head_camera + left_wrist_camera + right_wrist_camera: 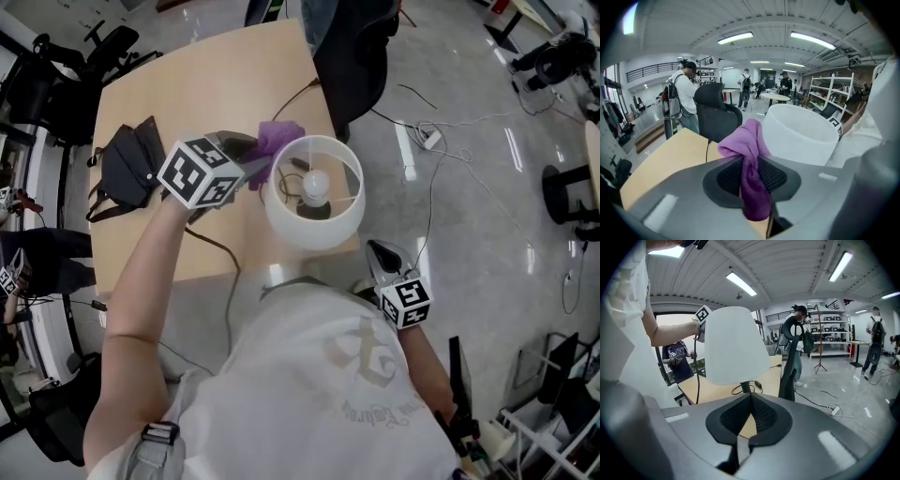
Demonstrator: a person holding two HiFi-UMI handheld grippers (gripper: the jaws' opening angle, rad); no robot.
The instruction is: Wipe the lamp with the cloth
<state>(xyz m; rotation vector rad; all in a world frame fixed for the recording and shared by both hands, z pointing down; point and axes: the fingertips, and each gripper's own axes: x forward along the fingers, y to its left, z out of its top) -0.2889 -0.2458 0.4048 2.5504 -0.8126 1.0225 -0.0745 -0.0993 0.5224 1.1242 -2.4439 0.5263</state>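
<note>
While the left gripper [253, 169] pinches the purple cloth [279, 138] at the upper-left rim of the white lampshade [309, 230], mid-frame, I'd sweep it round gently; the right gripper [384, 255], closed and empty, could steady the lampshade.

The cloth [751, 168] you hold is purple, soft, nappy fabric. Your lampshade [309, 230] looks white, matt and smooth; its bulb [316, 187] is glossier. The surface [206, 94] is pale wood-look board, smooth and dull. The fingers [684, 197] are matt grey plastic with black, finely textured pads [776, 176]. The floor [469, 178] shines.
</note>
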